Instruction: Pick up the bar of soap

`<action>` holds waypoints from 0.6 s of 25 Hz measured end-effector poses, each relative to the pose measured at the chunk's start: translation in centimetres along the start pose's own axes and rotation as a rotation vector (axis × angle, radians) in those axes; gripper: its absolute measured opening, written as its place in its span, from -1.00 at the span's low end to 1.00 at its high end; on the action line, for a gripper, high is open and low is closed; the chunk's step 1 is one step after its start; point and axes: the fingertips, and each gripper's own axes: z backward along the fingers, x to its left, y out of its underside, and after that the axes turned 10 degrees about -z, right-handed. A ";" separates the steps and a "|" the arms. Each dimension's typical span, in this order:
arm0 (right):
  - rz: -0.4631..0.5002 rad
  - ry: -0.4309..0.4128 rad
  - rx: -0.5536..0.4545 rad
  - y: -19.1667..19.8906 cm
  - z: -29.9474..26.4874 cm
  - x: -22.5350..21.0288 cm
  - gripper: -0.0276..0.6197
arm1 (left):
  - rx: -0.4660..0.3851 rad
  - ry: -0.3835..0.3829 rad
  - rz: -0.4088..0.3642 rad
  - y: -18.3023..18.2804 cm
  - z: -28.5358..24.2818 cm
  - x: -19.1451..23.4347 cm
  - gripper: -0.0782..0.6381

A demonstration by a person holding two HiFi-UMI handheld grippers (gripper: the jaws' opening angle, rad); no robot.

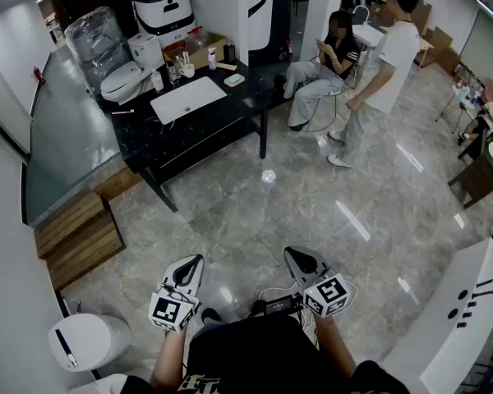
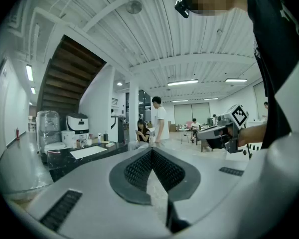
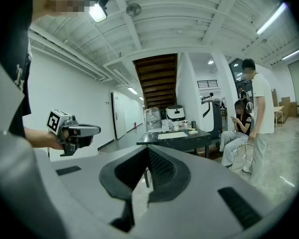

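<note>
Left gripper (image 2: 152,152): grey ribbed jaws pressed together at tips, nothing between them, touching nothing. Right gripper (image 3: 148,152): jaws likewise closed tip to tip, empty. Both held close to person's body, above glossy grey stone floor (image 1: 255,220), well apart from black glossy table (image 1: 140,138). Small pale green rectangular bar of soap (image 1: 234,79) lies on that table, just right of white rectangular basin (image 1: 187,98) in head view.

Tabletop (image 1: 140,134) far ahead-left of me, basin (image 1: 188,98) in its middle, bar of soap (image 1: 234,79) on it right of the basin, seated person (image 1: 320,76) then standing person (image 1: 384,72) further right.
</note>
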 end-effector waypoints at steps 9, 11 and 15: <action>0.011 0.010 0.006 0.2 0.7 -1.8 -0.89 | -0.006 0.019 -0.010 0.0 -1.8 -0.9 -0.76; 0.011 0.010 0.013 0.4 0.9 -2.2 -0.89 | -0.003 0.019 -0.011 0.1 -2.0 -1.1 -0.76; 0.021 0.023 0.022 0.5 1.4 -3.6 -0.89 | 0.004 0.013 -0.007 0.1 -2.8 -1.5 -0.76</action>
